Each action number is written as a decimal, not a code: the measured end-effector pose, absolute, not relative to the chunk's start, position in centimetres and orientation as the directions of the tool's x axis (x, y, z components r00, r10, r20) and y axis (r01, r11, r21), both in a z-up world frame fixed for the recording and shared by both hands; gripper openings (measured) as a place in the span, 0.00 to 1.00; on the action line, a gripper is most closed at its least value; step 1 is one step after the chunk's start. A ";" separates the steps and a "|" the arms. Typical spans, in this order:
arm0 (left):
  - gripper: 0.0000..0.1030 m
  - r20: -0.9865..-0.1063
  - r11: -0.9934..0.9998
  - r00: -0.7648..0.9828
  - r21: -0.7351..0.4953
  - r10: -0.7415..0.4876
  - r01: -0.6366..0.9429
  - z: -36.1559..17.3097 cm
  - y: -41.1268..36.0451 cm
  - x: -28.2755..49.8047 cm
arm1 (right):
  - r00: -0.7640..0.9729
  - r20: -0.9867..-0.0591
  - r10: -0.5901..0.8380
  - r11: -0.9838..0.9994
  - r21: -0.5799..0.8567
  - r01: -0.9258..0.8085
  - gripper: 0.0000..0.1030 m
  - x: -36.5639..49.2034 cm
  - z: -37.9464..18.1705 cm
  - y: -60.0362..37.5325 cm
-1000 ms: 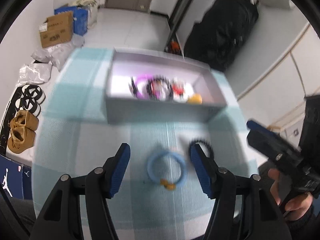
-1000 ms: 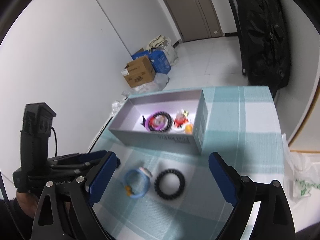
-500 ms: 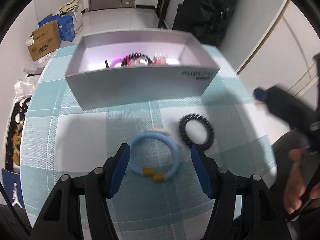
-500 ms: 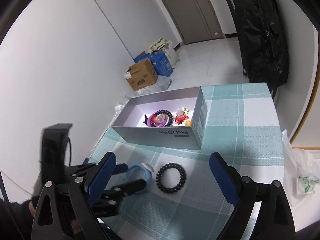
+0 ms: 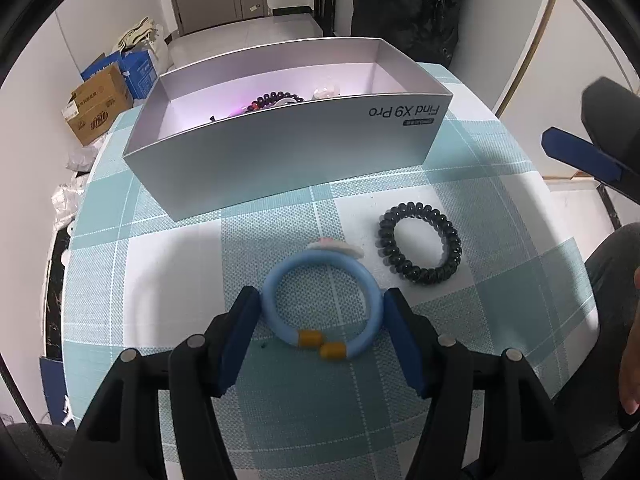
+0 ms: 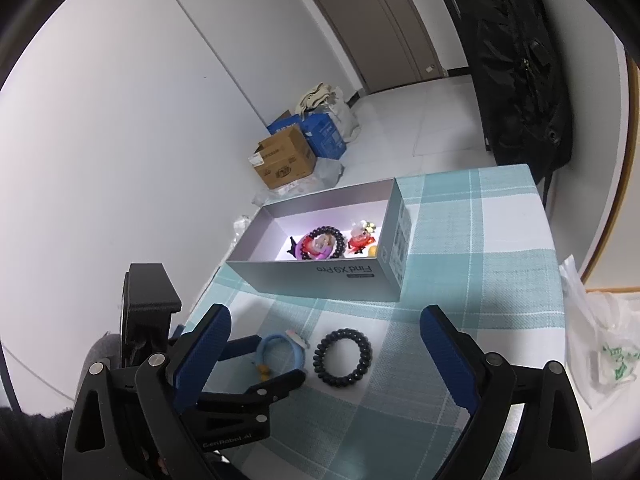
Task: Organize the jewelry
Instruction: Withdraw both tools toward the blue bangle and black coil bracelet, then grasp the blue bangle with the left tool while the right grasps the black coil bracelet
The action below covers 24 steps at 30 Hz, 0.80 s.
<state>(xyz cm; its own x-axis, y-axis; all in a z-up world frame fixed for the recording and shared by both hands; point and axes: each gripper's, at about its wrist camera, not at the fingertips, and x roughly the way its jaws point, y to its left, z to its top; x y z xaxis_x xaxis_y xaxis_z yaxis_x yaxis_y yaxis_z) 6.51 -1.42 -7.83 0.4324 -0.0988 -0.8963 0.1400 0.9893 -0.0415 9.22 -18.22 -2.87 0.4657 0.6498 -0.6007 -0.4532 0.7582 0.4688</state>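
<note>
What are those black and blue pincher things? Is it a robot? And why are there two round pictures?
It is not a robot. A person holds a grabbing tool in each hand, and each tool has a small camera looking along its two blue-tipped fingers. That gives two round pictures.

One picture is from the left tool. Its fingers sit on either side of a blue bracelet lying on the checked tablecloth. They look like they touch it, but it is not lifted.

The other picture is from the right tool, which is wide open, holds nothing, and hangs above the table.

Beside the bracelet lies a black spiral hair tie. Behind them stands an open silver box with a dark bead bracelet and some colourful trinkets already inside.
</note>
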 end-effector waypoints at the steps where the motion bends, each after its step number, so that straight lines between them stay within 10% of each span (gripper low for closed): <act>1: 0.55 -0.896 0.989 0.432 -0.044 -0.100 0.138 -7.9 -1.4 6.6 | 0.465 -0.604 0.647 0.760 0.467 -0.452 0.93 9.2 -2.9 -18.2; 24: 0.55 -0.802 0.971 0.561 -0.237 -0.206 0.017 -4.4 2.8 6.1 | 0.396 -0.782 0.482 0.830 0.261 -0.493 0.92 8.5 -7.0 -13.8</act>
